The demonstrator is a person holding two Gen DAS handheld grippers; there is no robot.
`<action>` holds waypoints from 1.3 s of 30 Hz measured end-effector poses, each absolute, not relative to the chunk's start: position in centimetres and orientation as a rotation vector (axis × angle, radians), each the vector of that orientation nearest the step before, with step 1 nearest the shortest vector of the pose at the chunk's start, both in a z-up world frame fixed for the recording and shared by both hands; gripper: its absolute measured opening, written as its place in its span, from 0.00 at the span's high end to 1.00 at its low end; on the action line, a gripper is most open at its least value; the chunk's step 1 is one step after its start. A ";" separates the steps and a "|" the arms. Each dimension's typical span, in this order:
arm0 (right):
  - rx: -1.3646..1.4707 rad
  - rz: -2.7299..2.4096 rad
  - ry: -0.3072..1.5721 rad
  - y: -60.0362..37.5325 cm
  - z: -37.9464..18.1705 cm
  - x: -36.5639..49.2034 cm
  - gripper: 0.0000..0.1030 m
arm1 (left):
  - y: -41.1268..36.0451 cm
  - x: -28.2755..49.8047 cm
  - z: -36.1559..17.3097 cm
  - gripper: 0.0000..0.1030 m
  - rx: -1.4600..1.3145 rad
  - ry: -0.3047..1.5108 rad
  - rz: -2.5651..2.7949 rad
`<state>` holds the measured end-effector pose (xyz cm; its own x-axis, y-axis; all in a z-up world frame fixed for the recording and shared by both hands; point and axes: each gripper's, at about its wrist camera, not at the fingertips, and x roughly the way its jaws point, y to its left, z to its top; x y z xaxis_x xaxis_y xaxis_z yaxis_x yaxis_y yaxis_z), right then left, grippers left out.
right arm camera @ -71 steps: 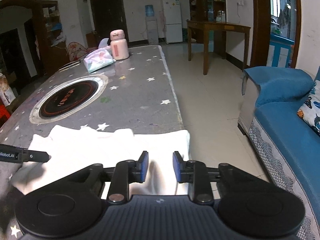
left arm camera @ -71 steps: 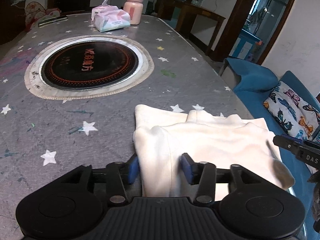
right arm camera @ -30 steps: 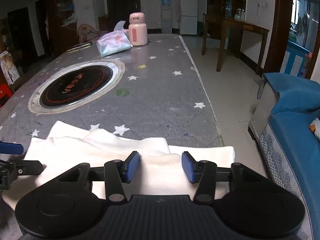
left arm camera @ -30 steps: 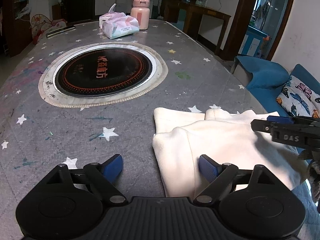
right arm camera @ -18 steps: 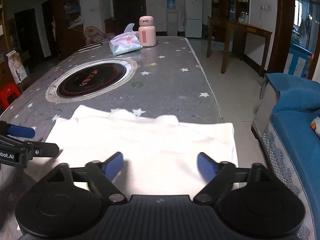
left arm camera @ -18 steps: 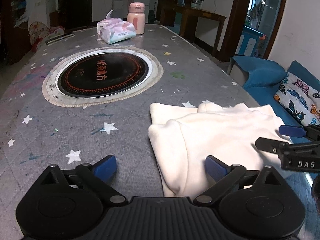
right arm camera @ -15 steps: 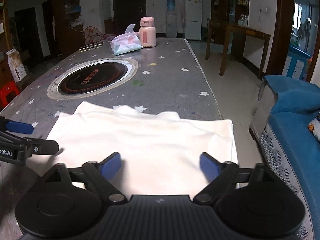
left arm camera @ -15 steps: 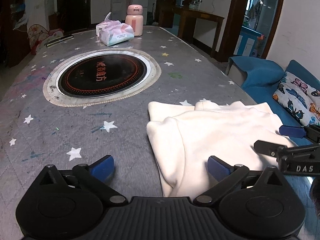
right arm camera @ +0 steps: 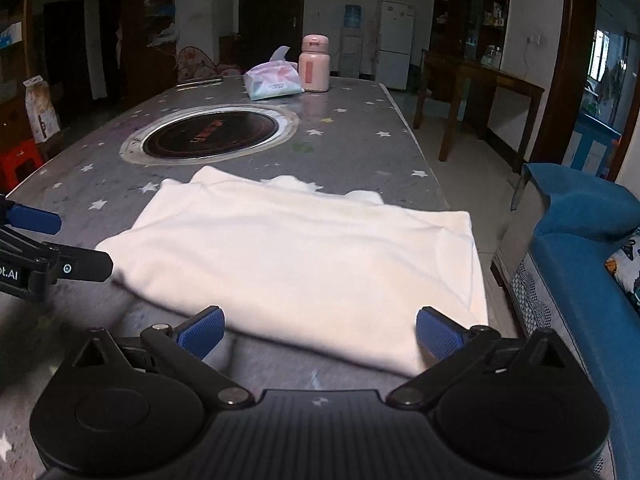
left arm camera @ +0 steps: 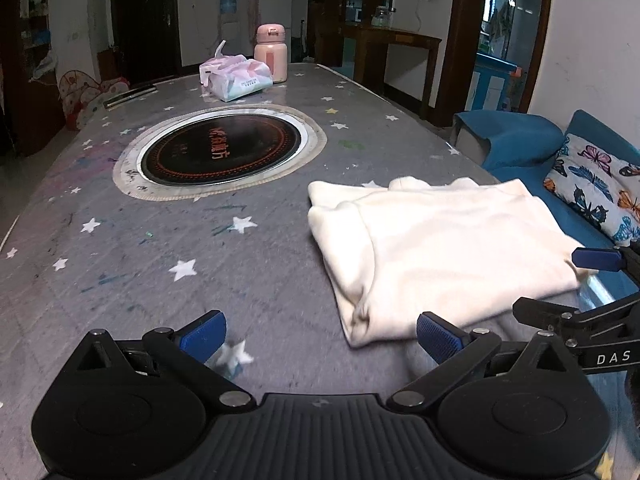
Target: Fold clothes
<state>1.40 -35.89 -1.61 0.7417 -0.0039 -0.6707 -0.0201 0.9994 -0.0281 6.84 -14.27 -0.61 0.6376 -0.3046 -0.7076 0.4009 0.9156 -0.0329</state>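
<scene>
Already folded, the soft cream knit garment (right arm camera: 304,256) lay limp on the grey star-patterned table (left arm camera: 160,248); both claws, left claw (left arm camera: 320,334) and right claw (right arm camera: 318,330), gaped empty near it; its edges looked easiest to pinch.

"DAS" on right gripper (left arm camera: 592,276), "ot.AI" on left gripper (right arm camera: 44,240)

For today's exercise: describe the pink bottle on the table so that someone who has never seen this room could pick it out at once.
Start at the round black cooktop set into the grey star-patterned table and look past it to the far end. The pink bottle stands upright there, right of the tissue pack: tall, rigid and lidded, where the pack is low and soft.
</scene>
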 end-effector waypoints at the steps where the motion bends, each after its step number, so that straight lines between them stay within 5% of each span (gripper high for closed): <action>1: -0.030 0.012 0.736 -35.8 -1.6 1.1 0.00 | -14.1 6.5 -0.7 0.00 0.134 0.784 -0.405; 39: 0.040 -0.041 0.801 -34.8 -3.4 -2.2 0.00 | -13.9 2.4 -3.1 0.00 0.154 0.846 -0.372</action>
